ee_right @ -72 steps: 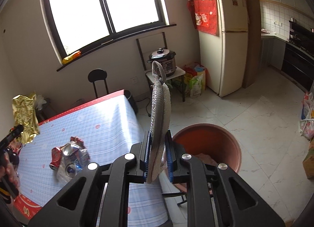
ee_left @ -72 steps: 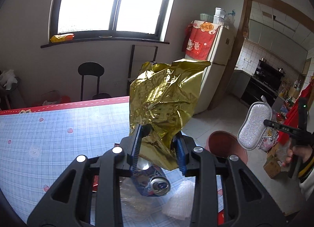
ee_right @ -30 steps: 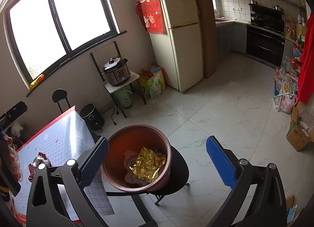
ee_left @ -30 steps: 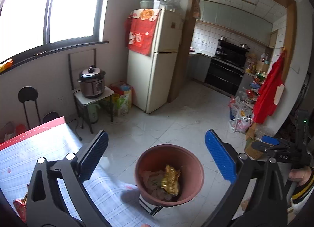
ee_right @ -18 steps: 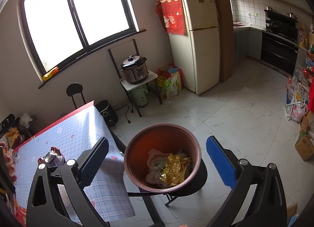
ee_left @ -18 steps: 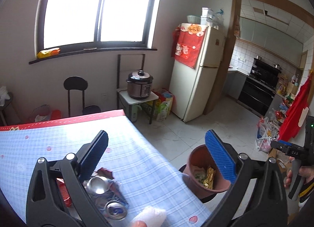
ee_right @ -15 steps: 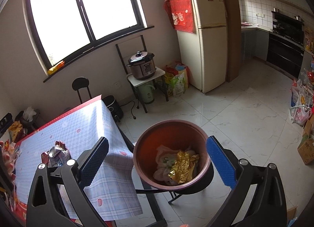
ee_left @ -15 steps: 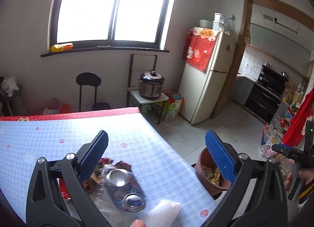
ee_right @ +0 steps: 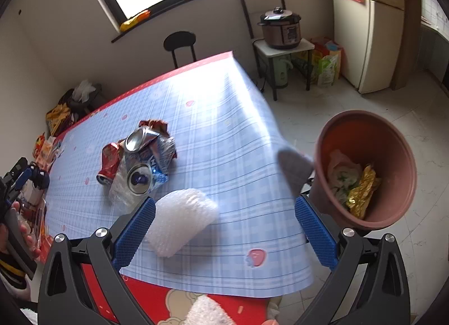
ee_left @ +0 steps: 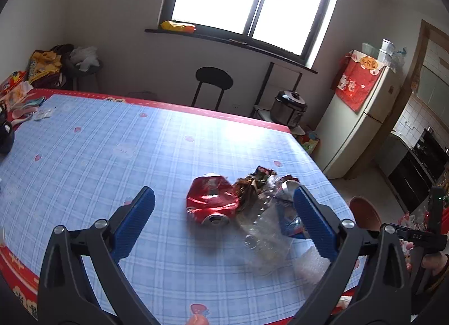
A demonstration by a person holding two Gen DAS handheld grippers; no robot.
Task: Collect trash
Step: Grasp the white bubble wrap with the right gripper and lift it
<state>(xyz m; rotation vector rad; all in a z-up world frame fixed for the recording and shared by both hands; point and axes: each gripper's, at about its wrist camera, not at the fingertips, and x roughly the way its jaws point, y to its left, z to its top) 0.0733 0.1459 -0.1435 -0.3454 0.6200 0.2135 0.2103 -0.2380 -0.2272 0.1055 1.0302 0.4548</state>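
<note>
so both claws were spread wide, nothing held. left gripper point(ee_left: 223, 214) hung over the trash pile at centre-right of its frame: crushed red can point(ee_left: 212, 203) lying on its side, clear plastic bottle point(ee_left: 263, 236) flattened just right of it, touching. right gripper point(ee_right: 224, 222) sat low over the bubble wrap wad point(ee_right: 181, 224), lower centre of its frame, with the blue can point(ee_right: 146, 169) and the rest of the pile up-left. brown bin point(ee_right: 364, 169) stood off the table edge point(ee_right: 213, 280) at right, already holding gold foil.

handling guess: cans light, stiff, dented, so pinch across the crushed waist. bottle thin and slick, likely to squirm; take the neck. bubble wrap soft, near weightless; bite deep through the middle.
</note>
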